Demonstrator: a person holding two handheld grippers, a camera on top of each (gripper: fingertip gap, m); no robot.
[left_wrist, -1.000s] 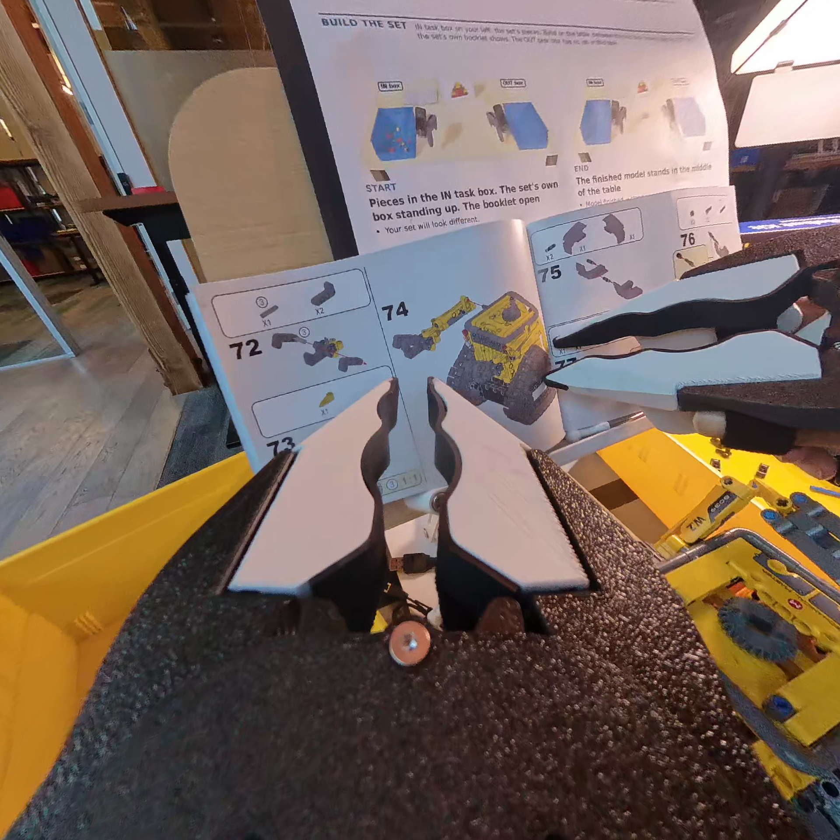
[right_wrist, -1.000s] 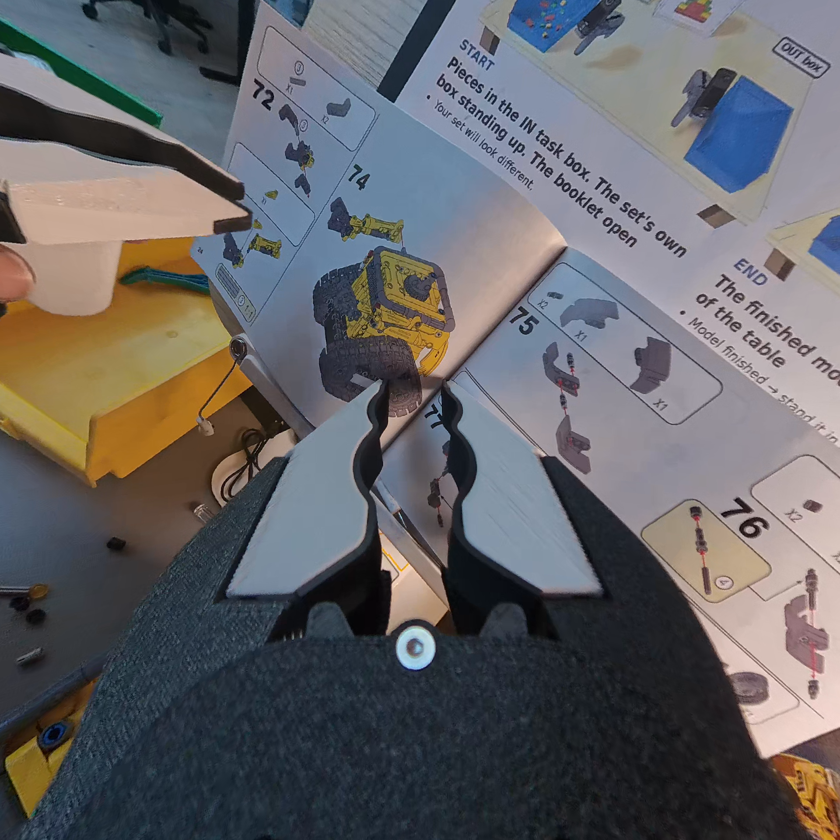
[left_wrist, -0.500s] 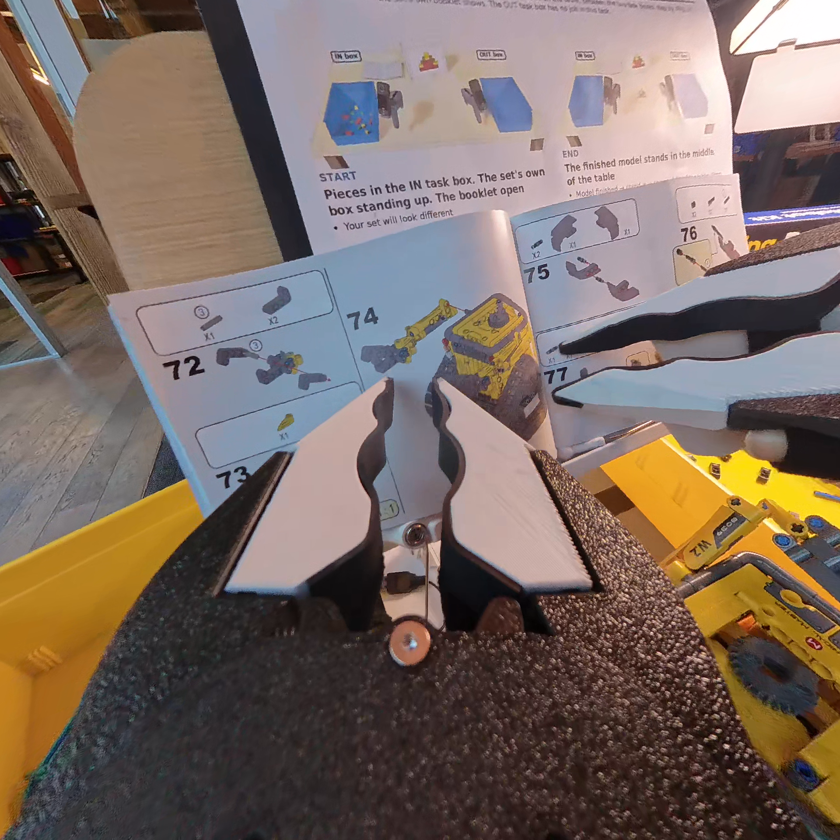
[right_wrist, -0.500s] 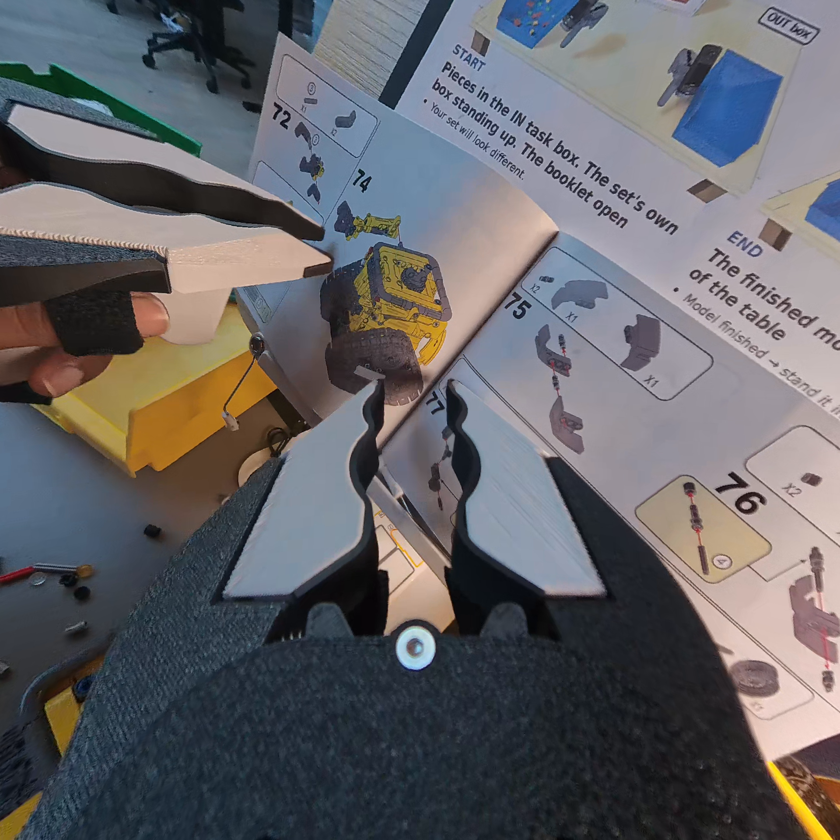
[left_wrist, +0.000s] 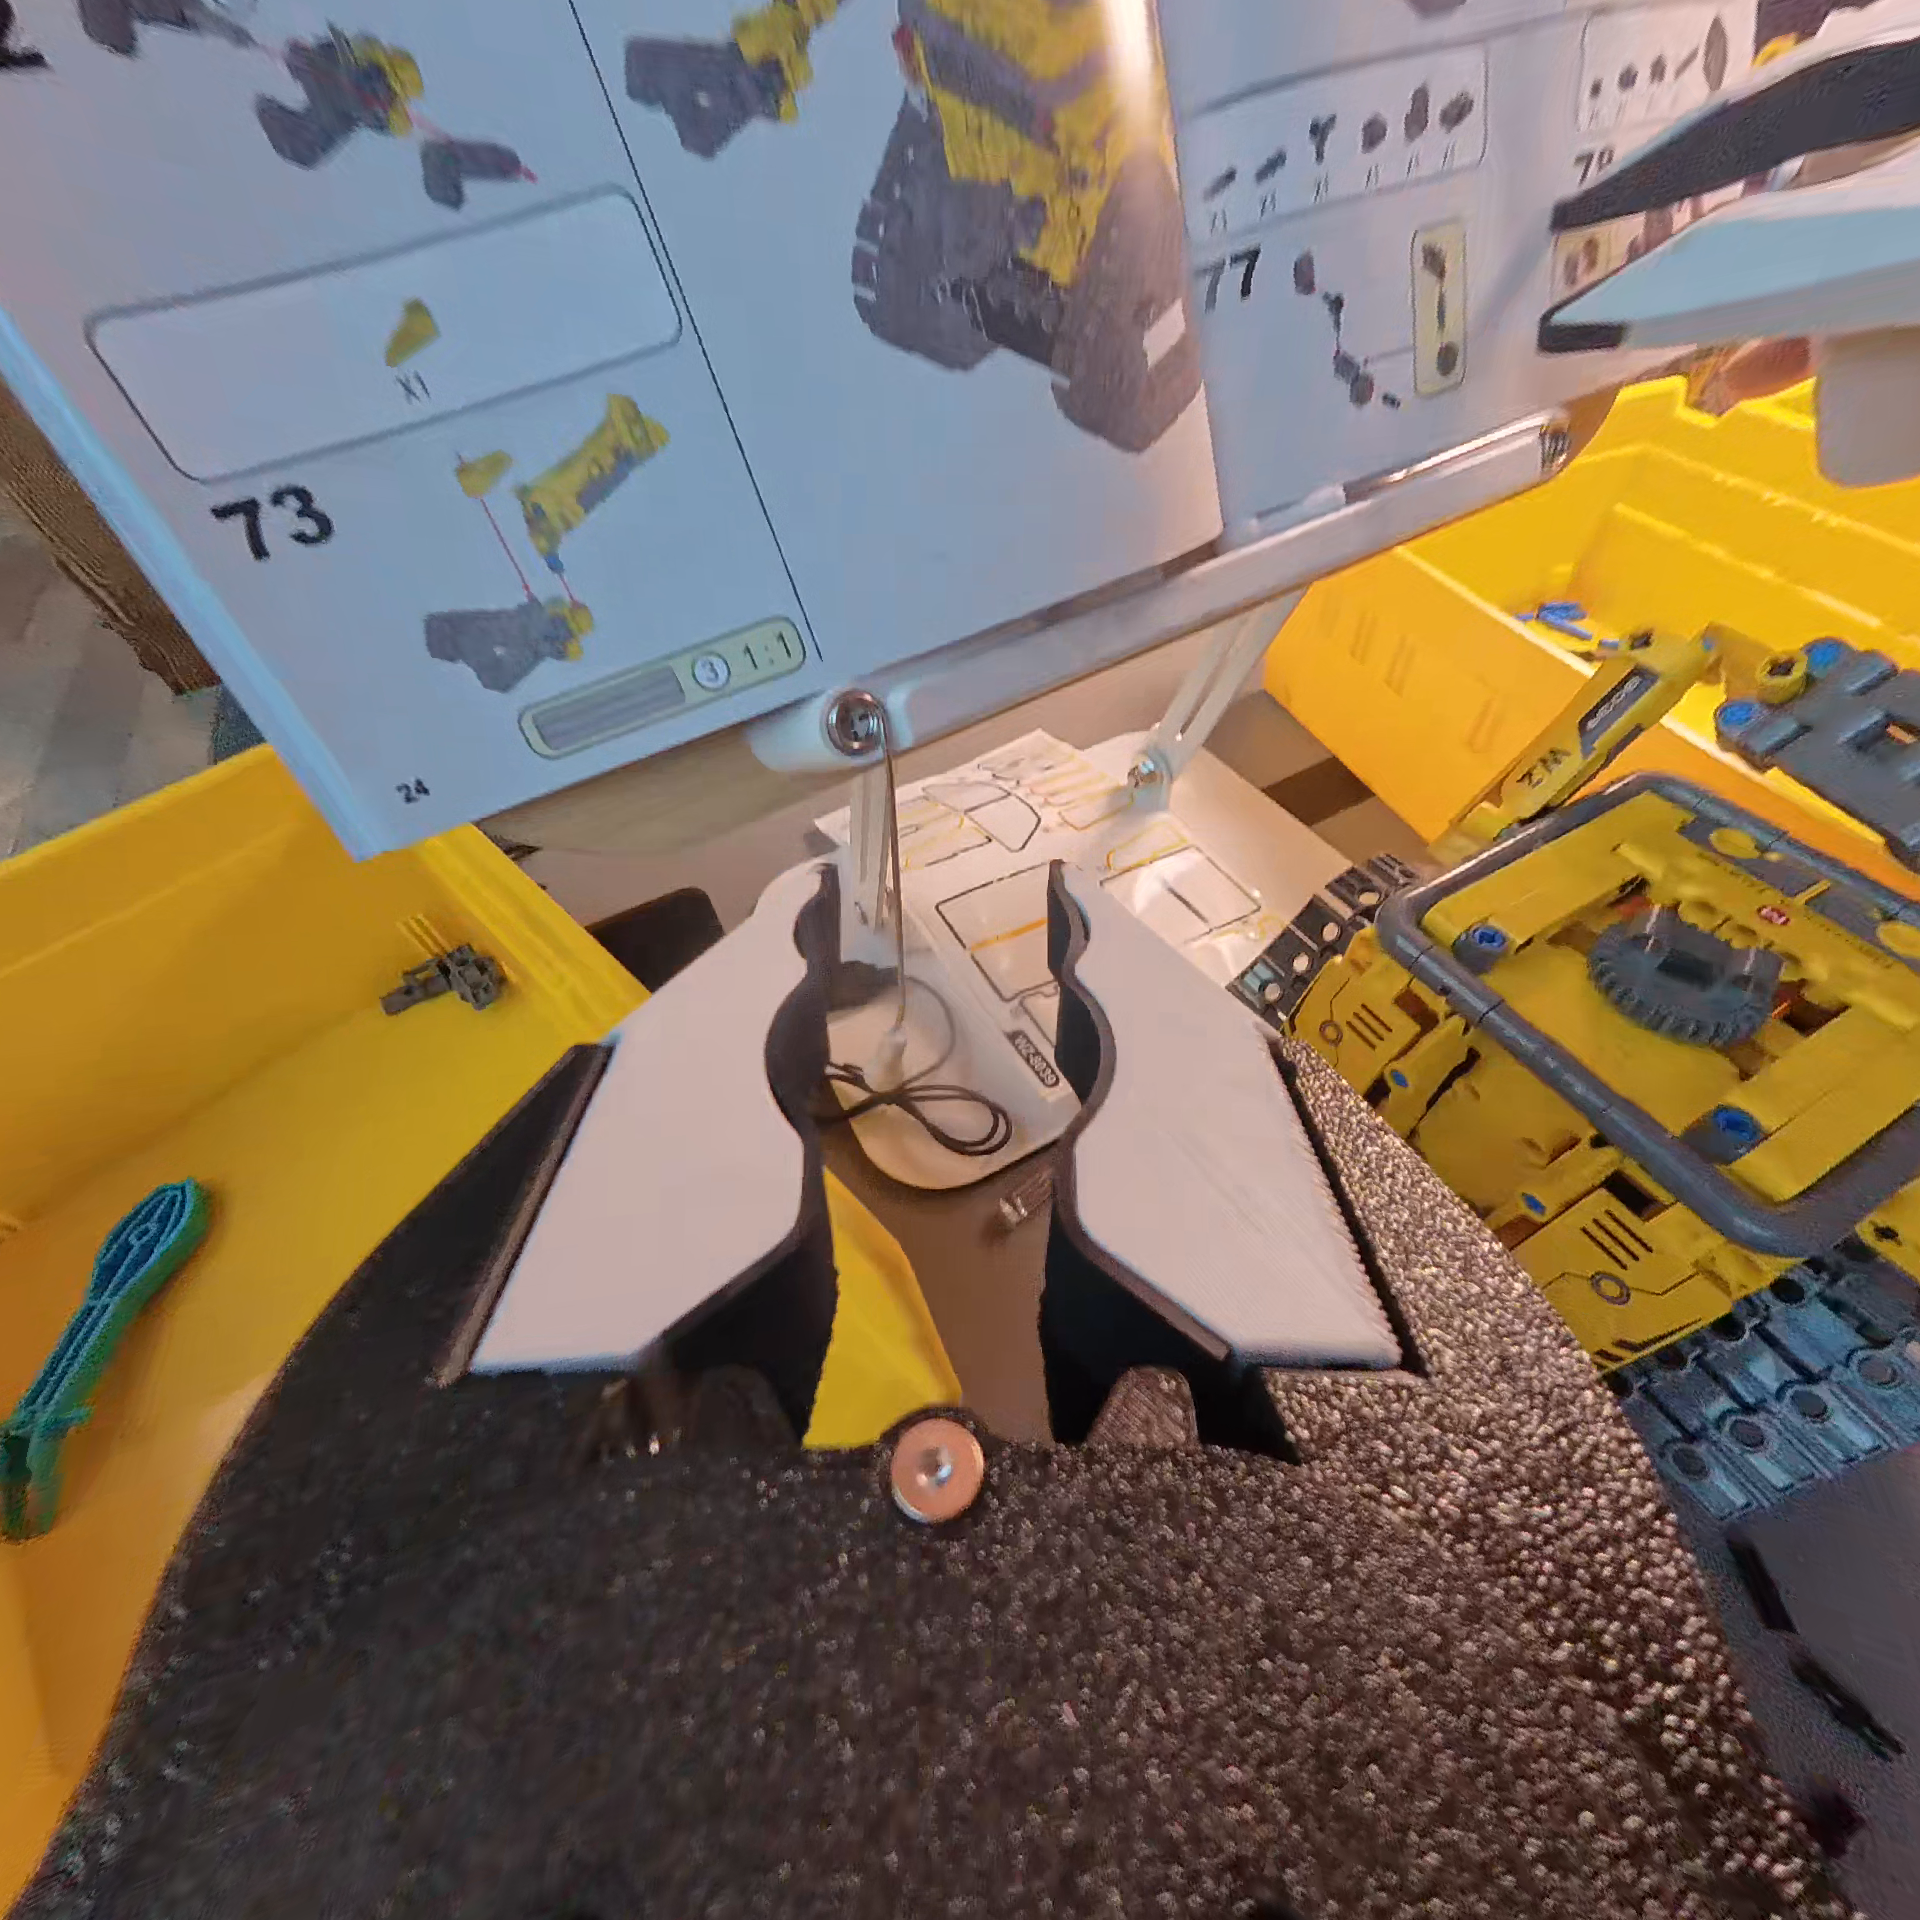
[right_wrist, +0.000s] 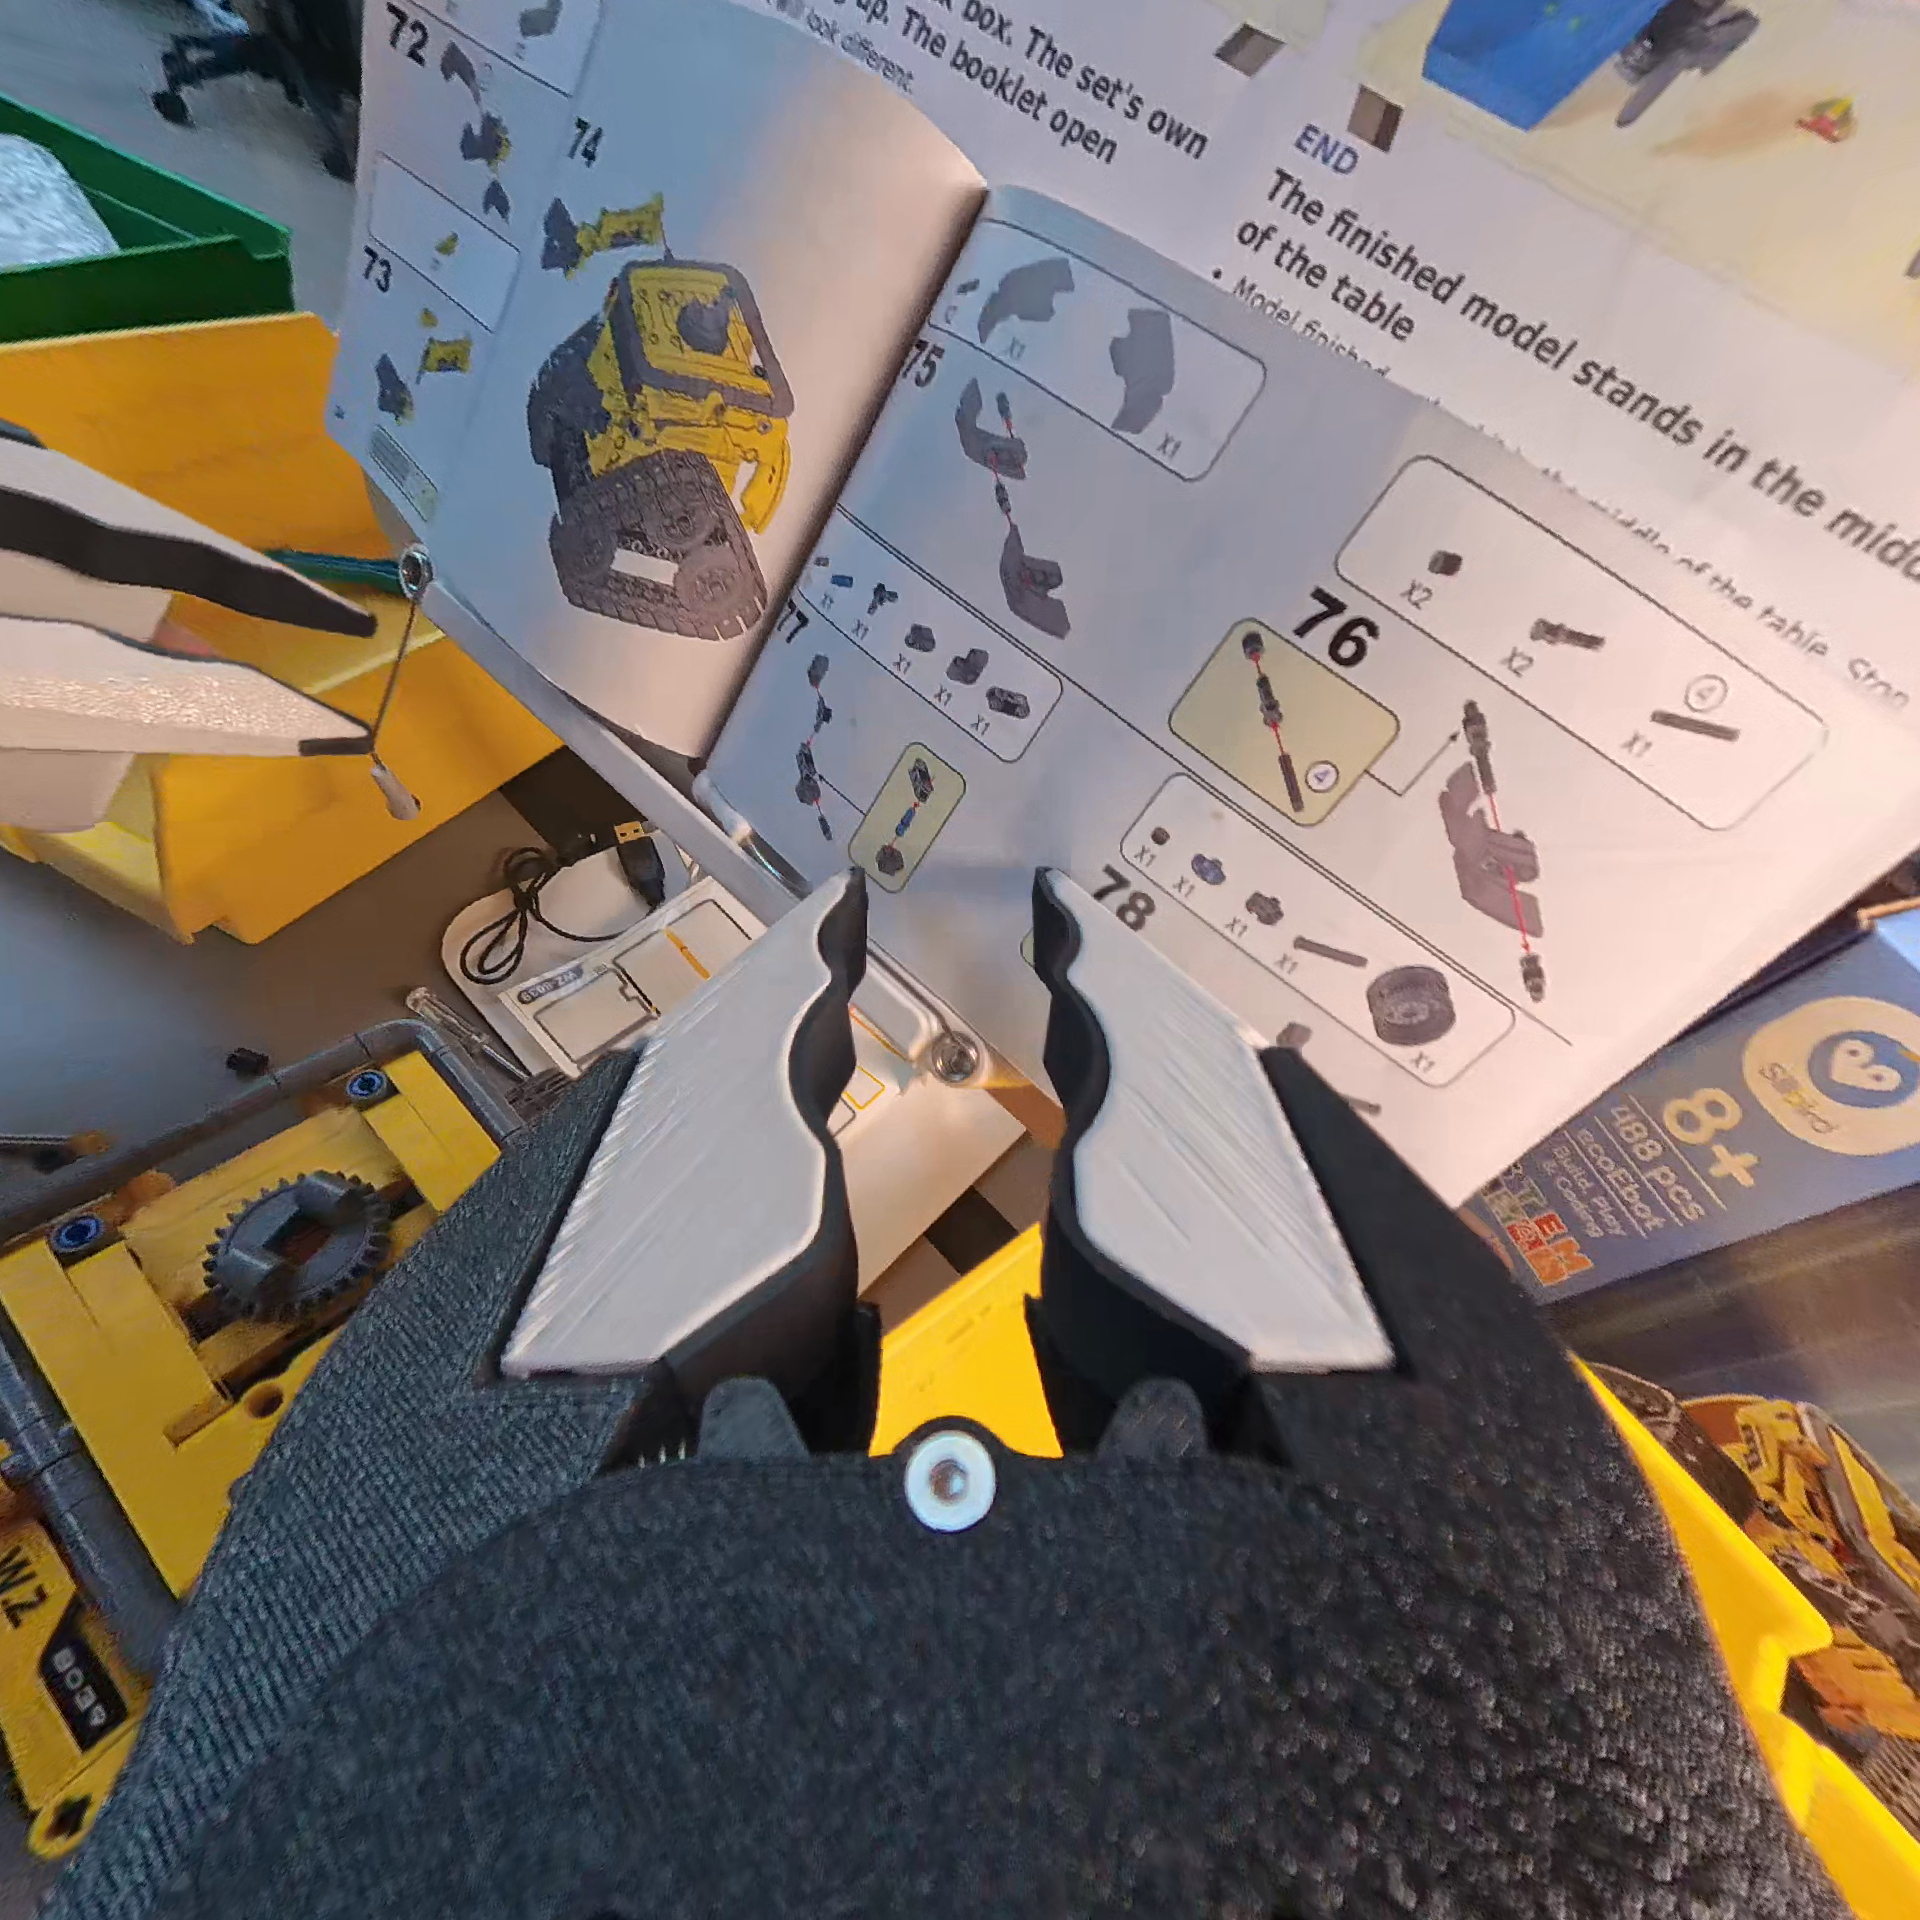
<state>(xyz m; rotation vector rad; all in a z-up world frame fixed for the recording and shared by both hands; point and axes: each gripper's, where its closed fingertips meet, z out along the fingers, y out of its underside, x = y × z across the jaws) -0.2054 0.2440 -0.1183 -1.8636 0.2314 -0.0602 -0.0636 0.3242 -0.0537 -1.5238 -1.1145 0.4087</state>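
Left hand-held gripper (left_wrist: 940, 894): jaws spread moderately wide, nothing between them. It hangs just below the open instruction booklet (left_wrist: 644, 343), over the white round base (left_wrist: 935, 1132) of the book stand, where a thin black cable (left_wrist: 935, 1112) lies coiled.

Right hand-held gripper (right_wrist: 948, 883): jaws also apart by a similar gap, empty. Tips sit just in front of the booklet's lower right page, not clearly touching it.

Relative to the booklet:
- It rests open on the stand's silver ledge (left_wrist: 1195, 582), leaning back against a large printed sheet (right_wrist: 1558, 156).
- Below and left: yellow bin (left_wrist: 208, 1039) holding a small grey brick part (left_wrist: 445, 979) and a teal plastic tool (left_wrist: 99, 1340).
- Below and right: part-built yellow and grey brick vehicle (left_wrist: 1621, 1049) with a grey gear (left_wrist: 1673, 982) on top and tracked treads, standing on the table (right_wrist: 156, 997).
- Directly beneath: sticker sheet (left_wrist: 1039, 831) lying flat by the stand base.
- Far right: second yellow bin (left_wrist: 1507, 582) and a blue set box (right_wrist: 1714, 1143).
- Far left, behind the first yellow bin: green bin (right_wrist: 135, 270).

A few loose small parts lie on the table near the vehicle; too small to identify.
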